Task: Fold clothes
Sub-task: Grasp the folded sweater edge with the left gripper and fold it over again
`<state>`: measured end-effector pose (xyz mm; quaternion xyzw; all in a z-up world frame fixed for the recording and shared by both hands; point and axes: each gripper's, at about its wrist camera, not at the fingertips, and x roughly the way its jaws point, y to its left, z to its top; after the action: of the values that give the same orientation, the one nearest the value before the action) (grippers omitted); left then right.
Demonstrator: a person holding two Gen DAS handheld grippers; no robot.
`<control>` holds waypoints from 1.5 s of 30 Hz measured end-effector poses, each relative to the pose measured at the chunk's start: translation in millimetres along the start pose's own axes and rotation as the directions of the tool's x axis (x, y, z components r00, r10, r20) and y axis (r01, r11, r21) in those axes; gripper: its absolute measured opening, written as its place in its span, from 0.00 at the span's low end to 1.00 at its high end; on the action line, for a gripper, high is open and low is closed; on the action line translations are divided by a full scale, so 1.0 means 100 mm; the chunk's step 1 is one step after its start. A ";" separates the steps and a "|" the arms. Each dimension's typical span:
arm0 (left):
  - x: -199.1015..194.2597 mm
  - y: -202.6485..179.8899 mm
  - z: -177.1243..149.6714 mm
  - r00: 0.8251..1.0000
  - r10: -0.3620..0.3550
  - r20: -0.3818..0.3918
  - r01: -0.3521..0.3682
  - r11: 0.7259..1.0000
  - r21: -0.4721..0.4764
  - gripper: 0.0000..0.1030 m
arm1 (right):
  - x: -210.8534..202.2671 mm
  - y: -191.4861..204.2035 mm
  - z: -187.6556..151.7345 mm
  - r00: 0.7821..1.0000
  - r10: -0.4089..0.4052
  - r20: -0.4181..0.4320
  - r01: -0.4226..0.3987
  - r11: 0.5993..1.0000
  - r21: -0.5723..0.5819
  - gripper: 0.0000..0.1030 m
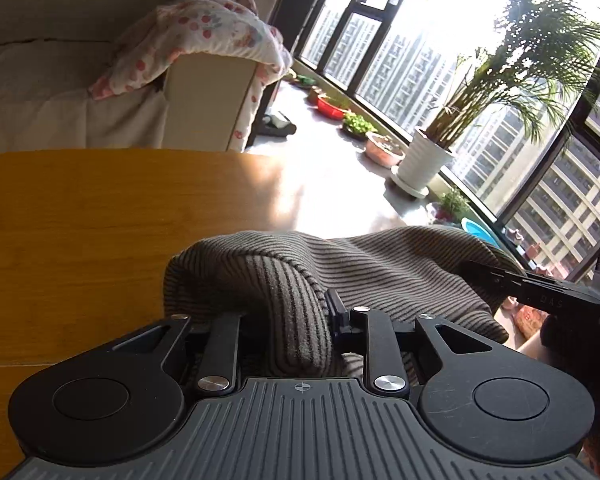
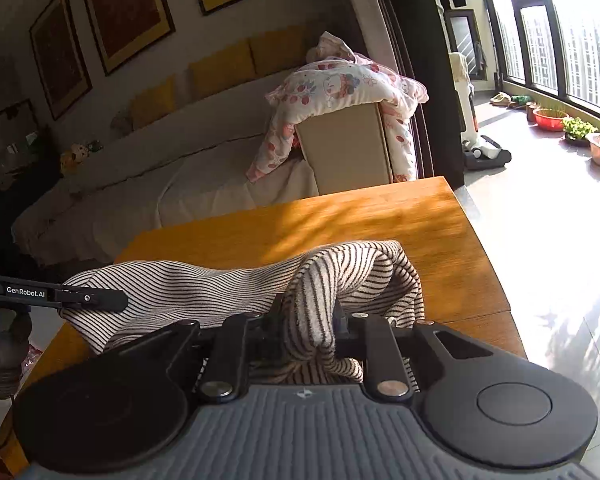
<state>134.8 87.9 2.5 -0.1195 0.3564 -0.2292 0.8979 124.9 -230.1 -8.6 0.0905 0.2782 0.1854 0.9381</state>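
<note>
Striped garment [image 2: 204, 292]: soft ribbed knit cloth, matt. Tabletop [image 1: 80, 220]: smooth wood, slight sheen. Left gripper [image 1: 288, 316] and right gripper [image 2: 308, 320]: matt black plastic, bright metal rivets.

I count one striped garment [image 2: 204, 288] on the one wooden surface [image 2: 400, 216]. Two hand-held grippers: my left hand-held gripper [image 1: 292, 320] and right hand-held gripper [image 2: 308, 320]. One sofa [image 2: 140, 196], one floral blanket [image 2: 340, 88], four framed pictures [image 2: 128, 8], one potted palm [image 1: 424, 156].
</note>
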 end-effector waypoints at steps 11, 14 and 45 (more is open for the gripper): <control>-0.05 -0.03 -0.71 0.992 0.011 -0.125 -0.011 1.000 0.000 0.28 | -0.18 0.02 -0.53 0.992 -0.029 -0.126 0.021 0.998 -0.062 0.22; -0.04 0.07 -0.79 0.991 0.012 -0.136 -0.019 0.998 -0.052 0.32 | -0.12 -0.01 -0.63 0.990 -0.037 -0.137 0.030 0.998 -0.053 0.33; -0.54 -0.14 -0.59 0.996 -0.068 0.056 0.069 0.997 -0.023 0.72 | -0.39 0.15 -0.44 0.988 -0.155 0.017 0.155 0.969 -0.190 0.92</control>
<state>55.1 99.7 -2.9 -0.1489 0.3300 -0.2520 0.8974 65.7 -229.0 -22.1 -0.0219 0.2646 0.1372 0.9543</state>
